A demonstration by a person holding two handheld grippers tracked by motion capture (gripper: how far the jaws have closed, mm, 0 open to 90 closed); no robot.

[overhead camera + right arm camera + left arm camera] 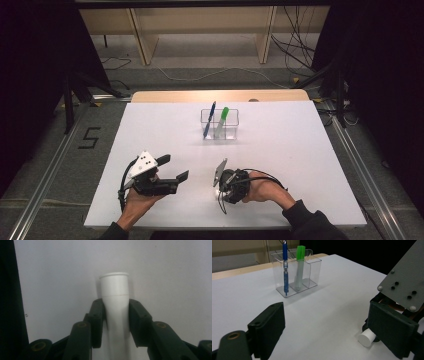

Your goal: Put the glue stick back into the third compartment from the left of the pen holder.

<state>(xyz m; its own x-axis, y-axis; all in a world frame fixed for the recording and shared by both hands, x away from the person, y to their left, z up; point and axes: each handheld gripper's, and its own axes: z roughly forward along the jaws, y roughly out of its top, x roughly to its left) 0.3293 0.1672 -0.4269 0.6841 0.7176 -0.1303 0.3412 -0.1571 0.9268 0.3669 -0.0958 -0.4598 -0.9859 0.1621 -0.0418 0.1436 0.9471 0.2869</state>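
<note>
The right gripper (116, 322) has its fingers (96, 322) closed against both sides of a smooth white plastic cylinder with a capped end (115, 297), which lies low on the white tabletop (300, 150). The cylinder's long axis runs straight out between the fingers, away from the hand. The left gripper (175, 167) rests well apart, its fingers wide and empty. Beyond stands a clear three-compartment acrylic holder (220, 125) with a blue pen (209, 120) and a green-capped marker (222, 121), probably the destination.
</note>
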